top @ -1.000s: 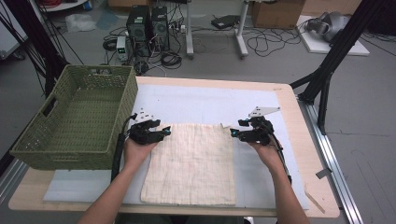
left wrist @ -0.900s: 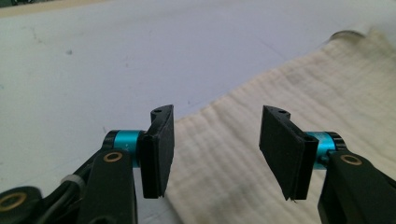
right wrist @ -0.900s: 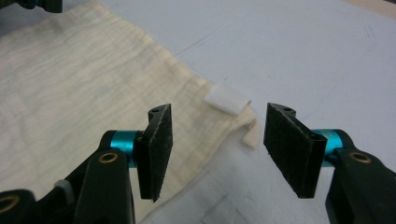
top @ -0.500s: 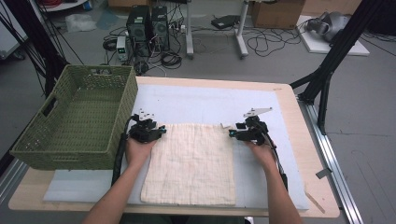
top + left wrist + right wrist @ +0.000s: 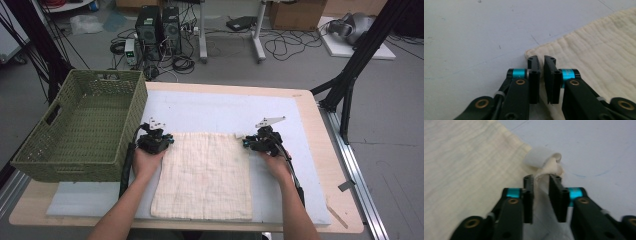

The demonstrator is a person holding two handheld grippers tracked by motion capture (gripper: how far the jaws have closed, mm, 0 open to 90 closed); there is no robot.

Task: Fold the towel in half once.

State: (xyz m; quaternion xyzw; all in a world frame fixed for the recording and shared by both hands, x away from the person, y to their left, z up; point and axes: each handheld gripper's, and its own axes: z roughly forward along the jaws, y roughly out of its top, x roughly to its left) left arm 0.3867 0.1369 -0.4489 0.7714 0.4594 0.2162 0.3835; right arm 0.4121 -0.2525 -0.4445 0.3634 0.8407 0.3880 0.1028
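Two bare forearms are seen entering from the near edge of the surface (image 5: pixel 320 150) in the high view, angled slightly inward, each hand wrapped around a black gripper. The left gripper (image 5: pixel 165 141) is held low at the far left corner of the cloth (image 5: pixel 205 175), and the right gripper (image 5: pixel 248 142) is held low at the far right corner, the two well apart with the width of the cloth between them. A grey three-cornered plate is carried on top of each, and a black cable is trailed back along each forearm.

In the left gripper view, the left gripper (image 5: pixel 541 62) is shown with its jaws nearly closed, only a narrow slit left between them; the rounded corner of the cloth (image 5: pixel 599 57) lies just beyond the tips, and whether any fabric is pinched cannot be told. In the right gripper view, the right gripper (image 5: pixel 541 181) is shown with its jaws partly open, a raised fold of the cloth (image 5: pixel 461 170) standing between them, and a small white loop tag (image 5: pixel 539 157) curled just past the tips.

The cloth is pale cream, rectangular, laid flat, with a fine crinkled, ribbed weave. It is spread on a smooth light grey mat (image 5: pixel 210 112) covering the pale wooden surface. Farther left, a green woven basket (image 5: pixel 45 150) with cut-out handles is set at the left edge.
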